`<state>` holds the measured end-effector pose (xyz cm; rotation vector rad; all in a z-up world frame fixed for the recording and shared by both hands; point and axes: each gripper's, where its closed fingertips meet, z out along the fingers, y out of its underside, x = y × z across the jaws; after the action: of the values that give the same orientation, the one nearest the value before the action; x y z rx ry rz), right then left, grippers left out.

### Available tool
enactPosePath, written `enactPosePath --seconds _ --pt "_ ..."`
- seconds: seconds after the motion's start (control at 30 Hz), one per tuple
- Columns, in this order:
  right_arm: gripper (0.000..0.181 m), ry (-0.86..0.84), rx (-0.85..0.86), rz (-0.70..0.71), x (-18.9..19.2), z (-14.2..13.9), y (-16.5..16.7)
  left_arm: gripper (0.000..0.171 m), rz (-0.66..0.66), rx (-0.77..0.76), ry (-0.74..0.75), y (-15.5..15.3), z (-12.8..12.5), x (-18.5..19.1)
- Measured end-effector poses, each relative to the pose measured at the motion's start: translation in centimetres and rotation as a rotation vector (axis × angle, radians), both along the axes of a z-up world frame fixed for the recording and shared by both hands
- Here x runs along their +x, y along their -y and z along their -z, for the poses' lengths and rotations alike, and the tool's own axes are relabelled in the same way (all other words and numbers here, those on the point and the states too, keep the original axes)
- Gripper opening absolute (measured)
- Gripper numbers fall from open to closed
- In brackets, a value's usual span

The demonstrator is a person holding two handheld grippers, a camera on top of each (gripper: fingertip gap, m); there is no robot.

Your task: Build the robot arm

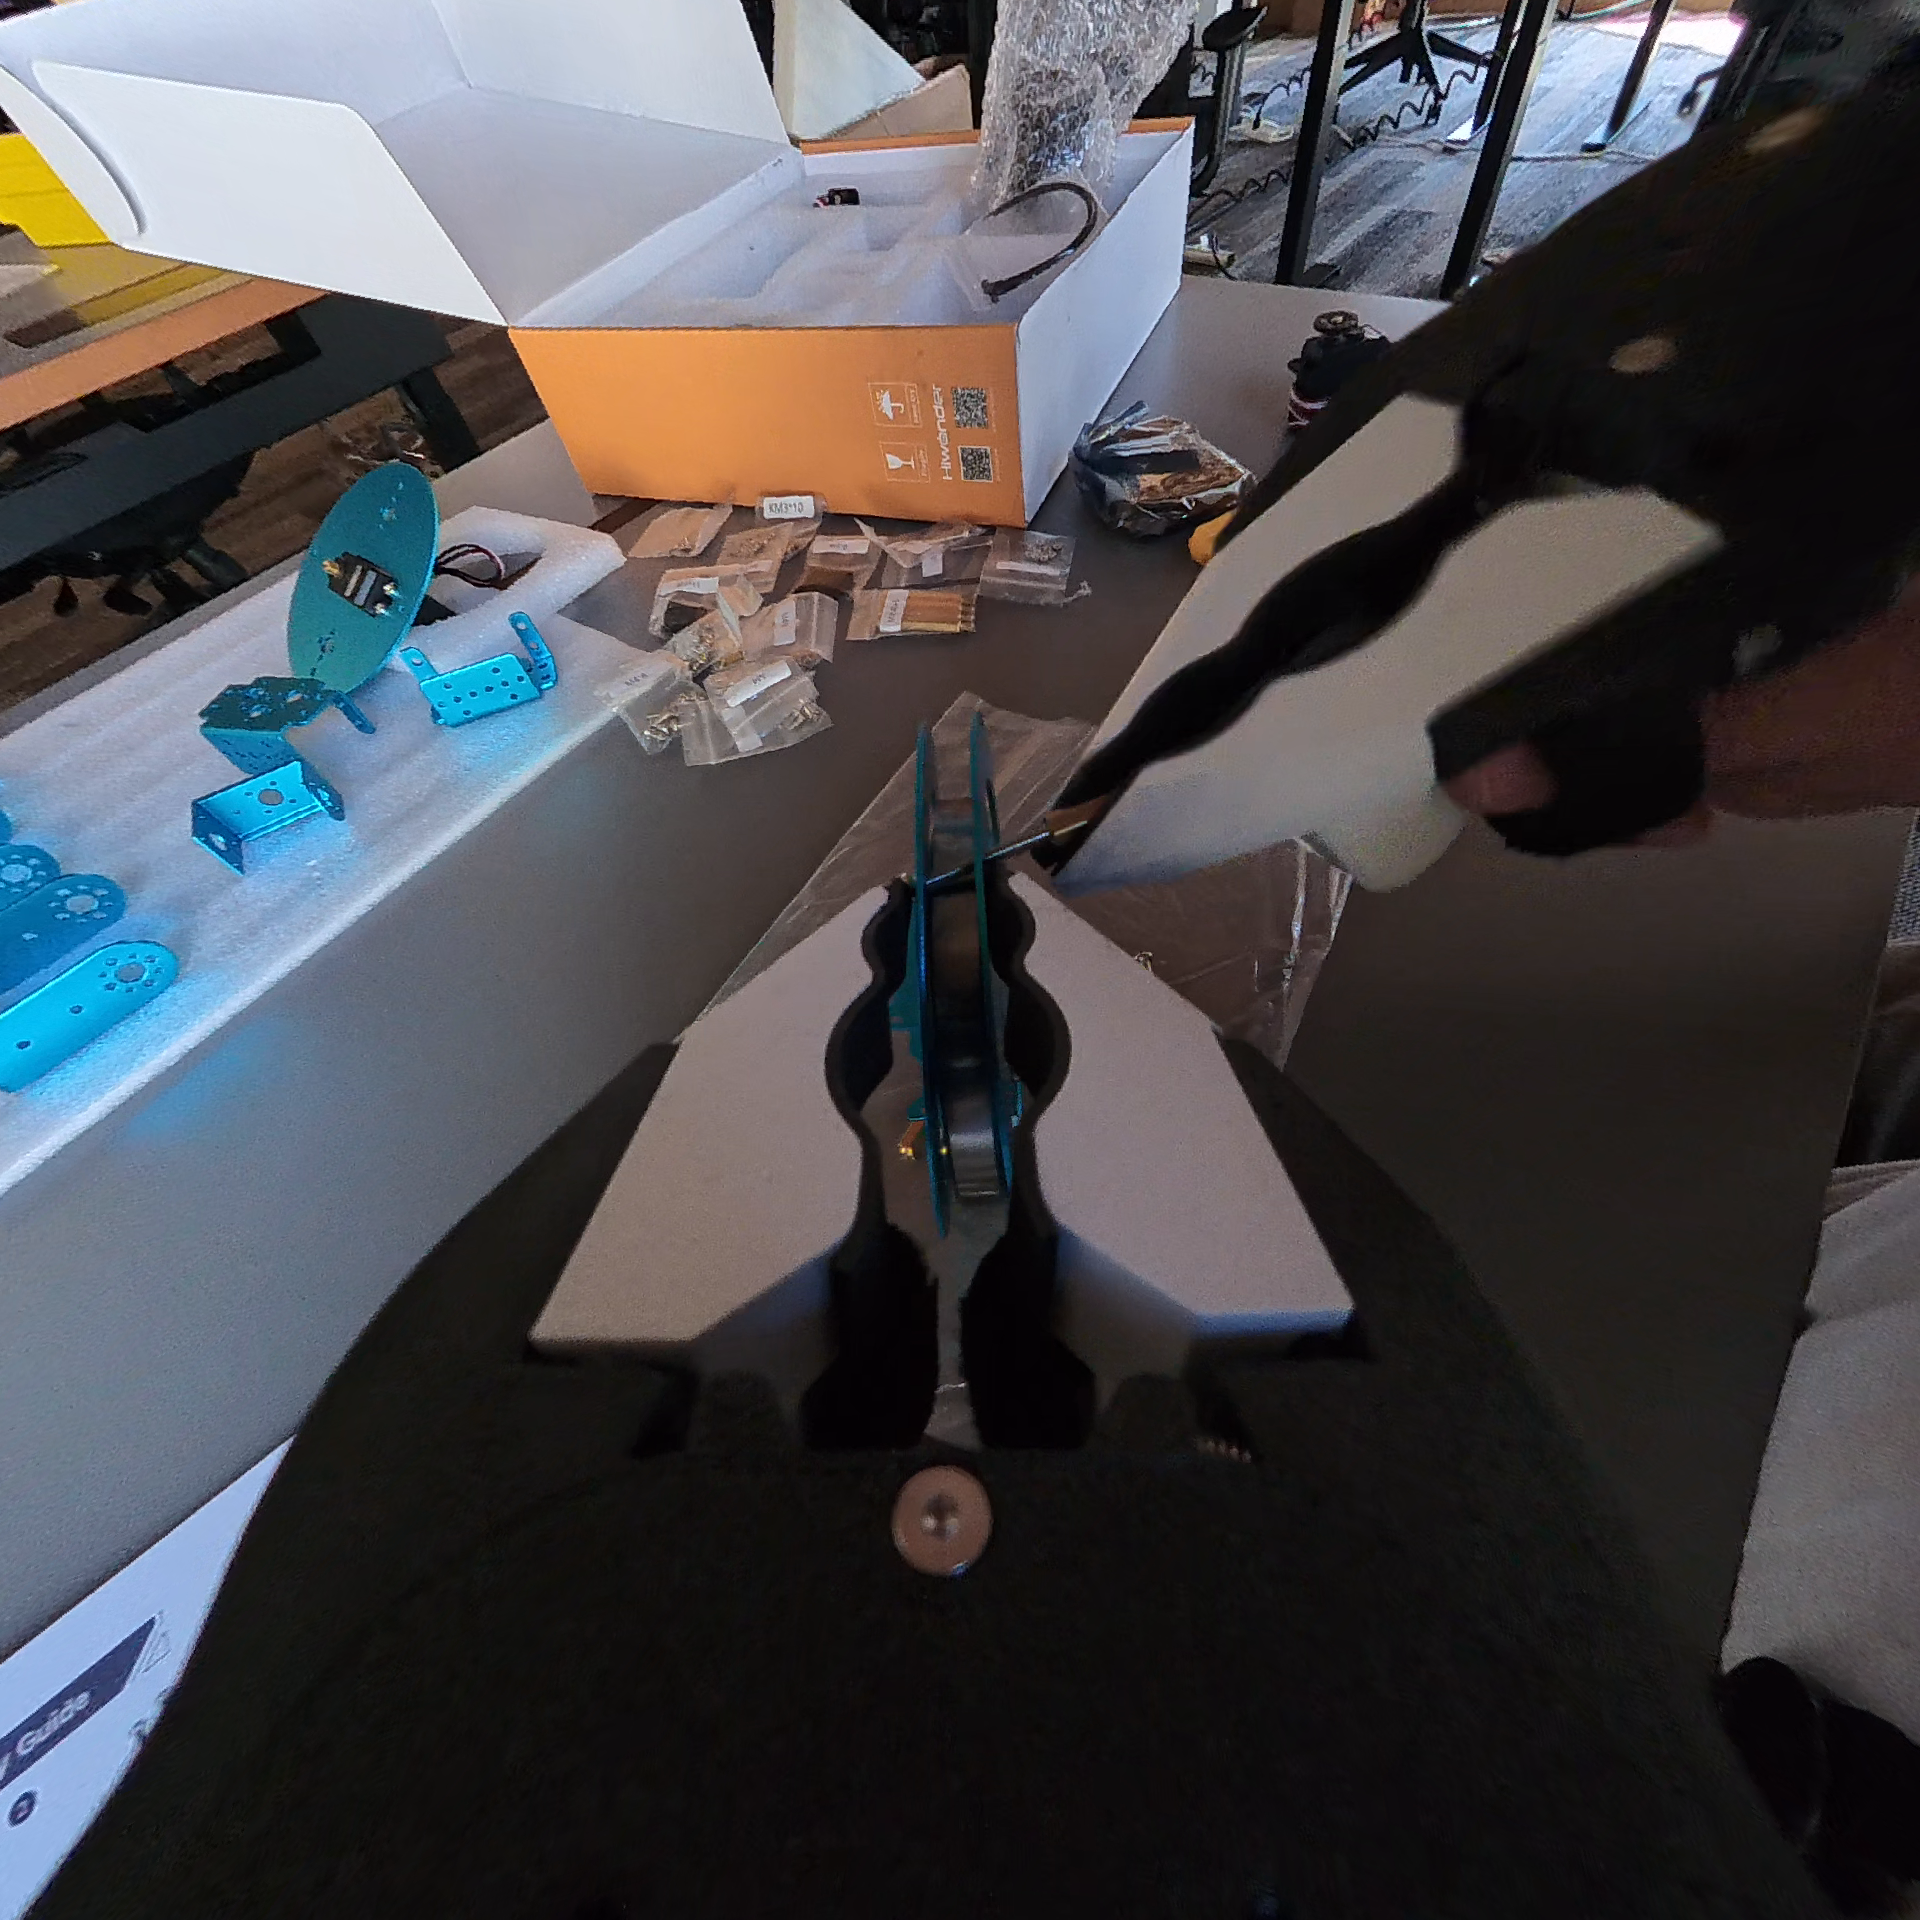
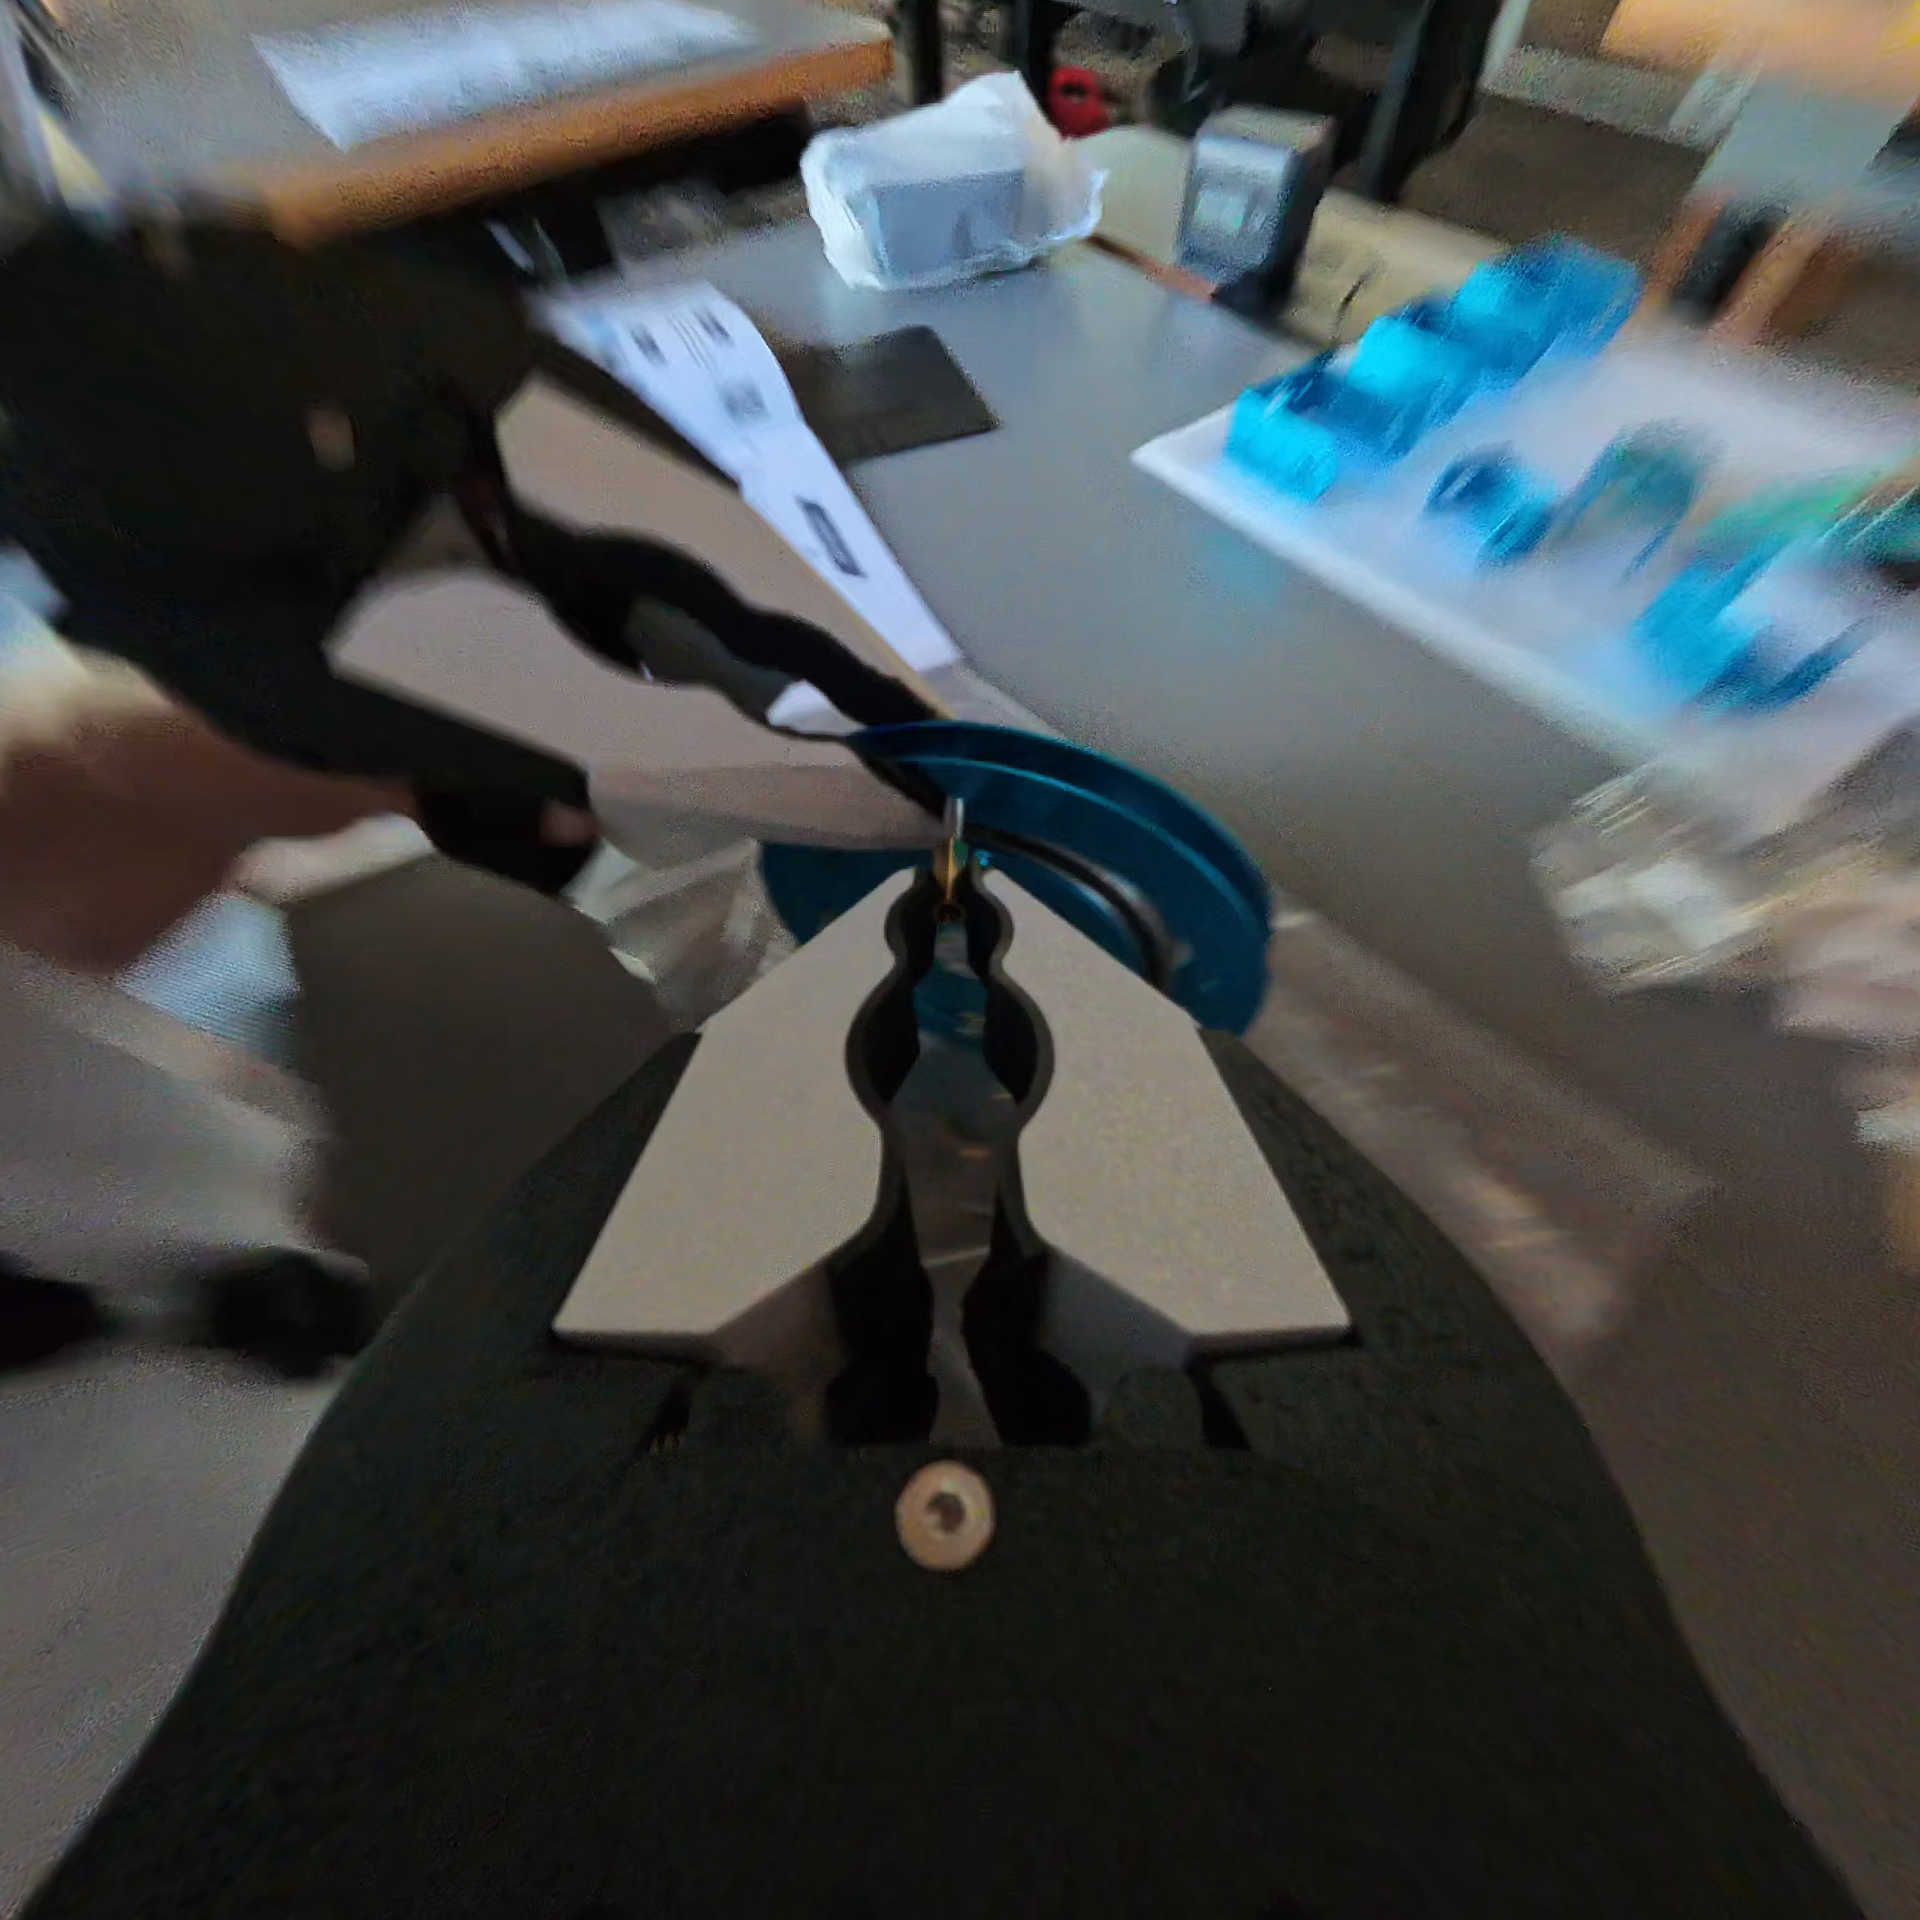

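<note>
Left hand-held gripper (image 1: 951, 997) clamps a blue twin-disc assembly (image 1: 951, 935) edge-on above the worktop (image 1: 416, 1143); right hand-held gripper (image 2: 951, 883), narrowed, pinches what seems a brass standoff (image 2: 948, 868) at the discs' rim. Steady, aligned holding suits this. Only the left view resolves foam-tray brackets (image 1: 478, 691), screw packets (image 1: 790, 613) and, farthest, the orange box (image 1: 769, 416); the right is motion-blurred.

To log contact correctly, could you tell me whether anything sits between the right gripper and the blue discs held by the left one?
Only its own load: the right gripper is shut on a brass part whose pin reaches the blue discs clamped in the left gripper. Nothing else intervenes.
</note>
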<state>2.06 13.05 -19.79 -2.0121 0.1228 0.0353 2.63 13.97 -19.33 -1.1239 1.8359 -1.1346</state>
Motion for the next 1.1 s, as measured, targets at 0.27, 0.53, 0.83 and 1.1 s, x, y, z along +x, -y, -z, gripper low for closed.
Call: enactPosePath --seconds 0.27,0.53,0.83,1.1 --pt "0.006 -0.421 0.067 -0.025 -0.7 0.1 0.4 0.014 0.001 -0.013 -0.003 0.3 0.0 0.1" --pt "0.023 0.699 -0.147 -0.033 0.5 -0.1 0.8 0.014 0.004 -0.011 -0.011 0.4 0.0 0.2" --pt "0.004 -0.368 0.011 -0.008 -0.1 -0.2 -0.1 0.014 -0.027 -0.009 0.001 -0.2 0.0 0.1" --pt "0.019 -0.474 0.111 -0.03 -0.9 -0.4 0.1 0.013 -0.027 -0.028 -0.008 -0.2 0.0 0.1"
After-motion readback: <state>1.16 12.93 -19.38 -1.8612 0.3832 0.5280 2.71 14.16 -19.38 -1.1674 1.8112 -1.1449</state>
